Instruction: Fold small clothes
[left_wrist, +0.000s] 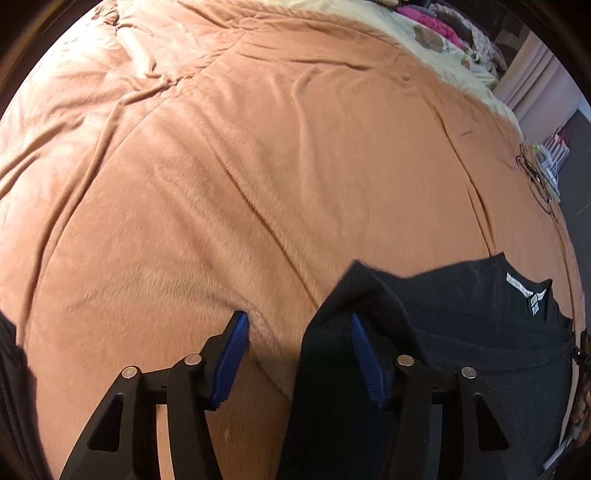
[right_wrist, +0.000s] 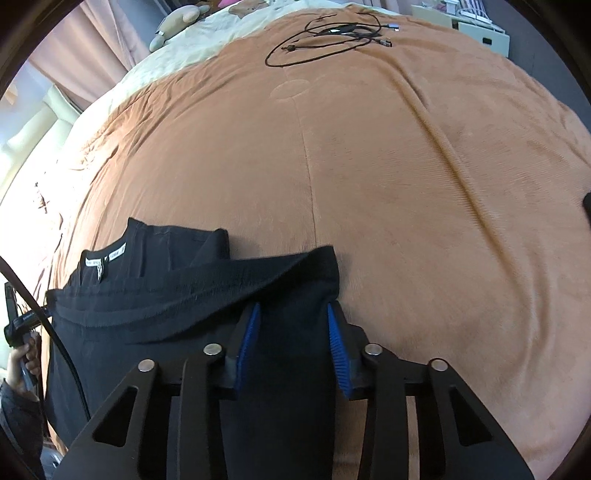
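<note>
A black top (left_wrist: 461, 325) with a white neck label lies on a brown plush blanket (left_wrist: 258, 166). My left gripper (left_wrist: 299, 321) is open; its right finger sits under a raised fold at the garment's left edge, its left finger over bare blanket. In the right wrist view the same black top (right_wrist: 155, 295) lies at lower left, with a ribbed edge folded across it. My right gripper (right_wrist: 293, 308) is open, with black cloth lying between its blue pads (right_wrist: 336, 343). The jaws stand apart and do not pinch it.
A tangle of black cables (right_wrist: 332, 37) lies on the far part of the blanket (right_wrist: 406, 166). A cream sheet with soft toys (right_wrist: 184, 18) is beyond it. White shelving (right_wrist: 476, 29) stands off the bed. Pink clothes (left_wrist: 436, 22) are piled far back.
</note>
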